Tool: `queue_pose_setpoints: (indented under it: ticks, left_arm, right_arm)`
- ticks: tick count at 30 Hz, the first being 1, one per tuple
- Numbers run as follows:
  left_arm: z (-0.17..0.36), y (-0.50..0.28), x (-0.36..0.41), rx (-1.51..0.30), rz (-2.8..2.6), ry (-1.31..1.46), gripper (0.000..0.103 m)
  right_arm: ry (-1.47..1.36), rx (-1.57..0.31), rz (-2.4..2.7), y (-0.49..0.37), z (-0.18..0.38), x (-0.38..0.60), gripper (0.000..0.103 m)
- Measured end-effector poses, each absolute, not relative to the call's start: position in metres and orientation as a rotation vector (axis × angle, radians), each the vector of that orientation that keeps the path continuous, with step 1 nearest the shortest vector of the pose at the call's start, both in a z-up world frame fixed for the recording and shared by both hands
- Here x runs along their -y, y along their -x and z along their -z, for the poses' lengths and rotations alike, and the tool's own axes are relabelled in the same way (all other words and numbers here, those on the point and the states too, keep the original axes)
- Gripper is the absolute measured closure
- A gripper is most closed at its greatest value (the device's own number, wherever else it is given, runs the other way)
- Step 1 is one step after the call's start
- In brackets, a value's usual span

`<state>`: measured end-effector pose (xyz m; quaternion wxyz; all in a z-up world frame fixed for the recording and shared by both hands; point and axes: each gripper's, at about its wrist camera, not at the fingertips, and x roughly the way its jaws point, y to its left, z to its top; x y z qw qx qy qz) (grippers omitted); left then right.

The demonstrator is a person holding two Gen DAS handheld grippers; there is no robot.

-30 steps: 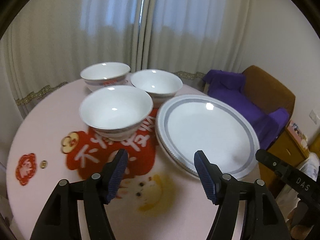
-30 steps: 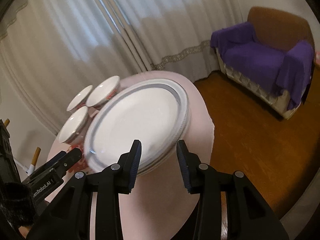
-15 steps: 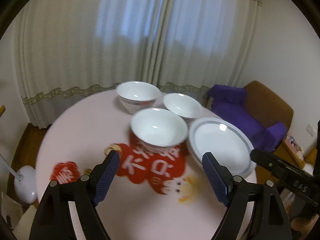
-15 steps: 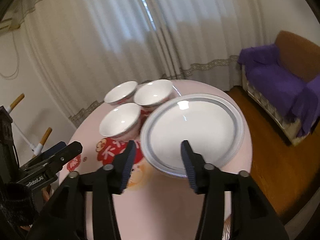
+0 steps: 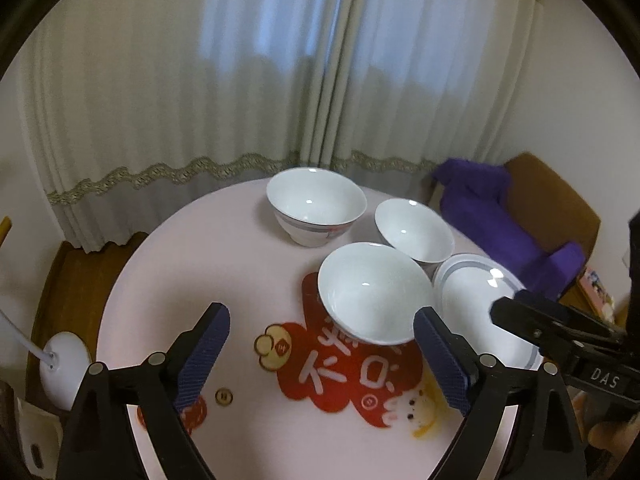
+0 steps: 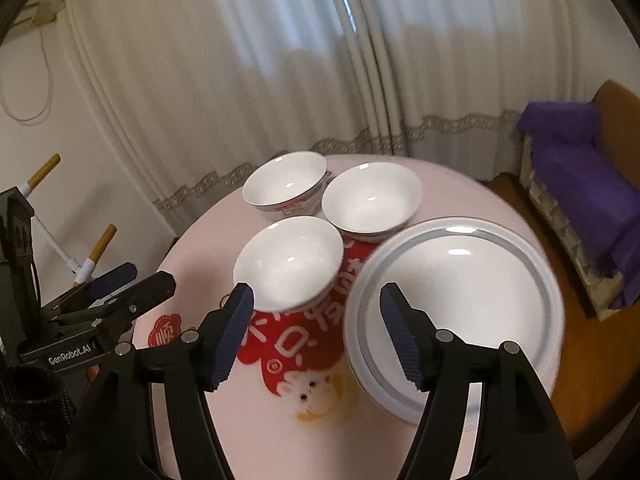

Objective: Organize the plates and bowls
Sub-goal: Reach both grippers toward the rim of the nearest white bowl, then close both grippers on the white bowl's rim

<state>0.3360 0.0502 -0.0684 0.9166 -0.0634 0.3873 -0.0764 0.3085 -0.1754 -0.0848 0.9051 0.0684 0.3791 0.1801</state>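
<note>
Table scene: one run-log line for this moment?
bowls: three, unstacked | plate: on table | left hand-held gripper: opening, empty | right hand-held gripper: opening, empty

Black left tool point(image 5: 321, 354), black right tool point(image 6: 316, 330), ribbed blue pads, silver screws, white lettering

White bowls point(image 5: 374, 292) & grey-ringed plate point(image 6: 456, 304), pink table point(image 5: 180, 264) w/ red print.

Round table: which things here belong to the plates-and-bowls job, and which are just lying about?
Job:
near bowl
left far bowl
right far bowl
plate stack

Not the job:
red cartoon print
armchair with purple throw
curtains
white lamp base
</note>
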Motion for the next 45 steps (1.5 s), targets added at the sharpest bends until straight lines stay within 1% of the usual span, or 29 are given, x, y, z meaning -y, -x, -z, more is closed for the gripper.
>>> queue_pose_setpoints:
  ticks: [3, 5, 6, 9, 11, 13, 15, 16, 18, 20, 22, 25, 27, 28, 29, 32, 37, 45]
  left_arm:
    - [0.075, -0.364, -0.049, -0.859, 0.163, 0.102, 0.013]
    - [0.084, -0.381, -0.048, -0.899, 0.172, 0.101, 0.017]
    - [0.088, -0.388, -0.048, -0.919, 0.176, 0.105, 0.017]
    - [0.101, -0.409, -0.048, -0.981, 0.187, 0.126, 0.021]
    - [0.106, -0.417, -0.051, -1.007, 0.193, 0.143, 0.025]
    - [0.111, -0.422, -0.054, -1.022, 0.193, 0.142, 0.026]
    - [0.116, -0.430, -0.054, -1.032, 0.192, 0.138, 0.032]
    - [0.116, -0.432, -0.053, -1.036, 0.195, 0.136, 0.034]
    - [0.120, -0.438, -0.052, -1.050, 0.204, 0.135, 0.037]
    - [0.123, -0.442, -0.047, -1.062, 0.213, 0.125, 0.048]
    - [0.124, -0.446, -0.042, -1.069, 0.220, 0.105, 0.052]
    - [0.125, -0.448, -0.039, -1.079, 0.229, 0.089, 0.055]
    - [0.128, -0.452, -0.037, -1.087, 0.233, 0.074, 0.065]
    - [0.129, -0.453, -0.036, -1.090, 0.237, 0.065, 0.079]
    - [0.131, -0.454, -0.032, -1.091, 0.252, 0.057, 0.088]
    - [0.129, -0.453, -0.026, -1.075, 0.227, -0.001, 0.089]
    - [0.117, -0.448, -0.036, -1.051, 0.230, 0.024, 0.090]
    - [0.067, -0.436, -0.041, -0.941, 0.222, 0.038, 0.091]
  right_arm:
    - [-0.130, -0.834, -0.375, -0.333, 0.092, 0.170, 0.036]
    - [-0.118, -0.864, -0.373, -0.348, 0.097, 0.166, 0.036]
    - [-0.113, -0.892, -0.376, -0.357, 0.102, 0.164, 0.036]
    - [-0.097, -0.939, -0.379, -0.372, 0.114, 0.159, 0.039]
    - [-0.086, -0.963, -0.372, -0.381, 0.122, 0.156, 0.043]
    - [-0.087, -0.984, -0.381, -0.386, 0.129, 0.155, 0.049]
    - [-0.076, -0.992, -0.382, -0.390, 0.132, 0.152, 0.051]
    - [-0.070, -0.997, -0.383, -0.391, 0.134, 0.151, 0.055]
    - [-0.060, -1.013, -0.385, -0.394, 0.137, 0.148, 0.058]
    - [-0.051, -1.023, -0.390, -0.395, 0.139, 0.147, 0.061]
    - [-0.043, -1.030, -0.392, -0.396, 0.140, 0.145, 0.069]
    - [-0.021, -1.039, -0.387, -0.398, 0.142, 0.142, 0.079]
    - [0.000, -1.042, -0.382, -0.399, 0.144, 0.140, 0.085]
    - [0.001, -1.049, -0.390, -0.400, 0.145, 0.140, 0.088]
    - [-0.003, -1.053, -0.394, -0.401, 0.146, 0.141, 0.088]
    - [0.008, -1.049, -0.402, -0.400, 0.144, 0.138, 0.089]
    - [0.026, -1.027, -0.416, -0.394, 0.139, 0.133, 0.089]
    - [0.031, -0.949, -0.461, -0.391, 0.099, 0.123, 0.089]
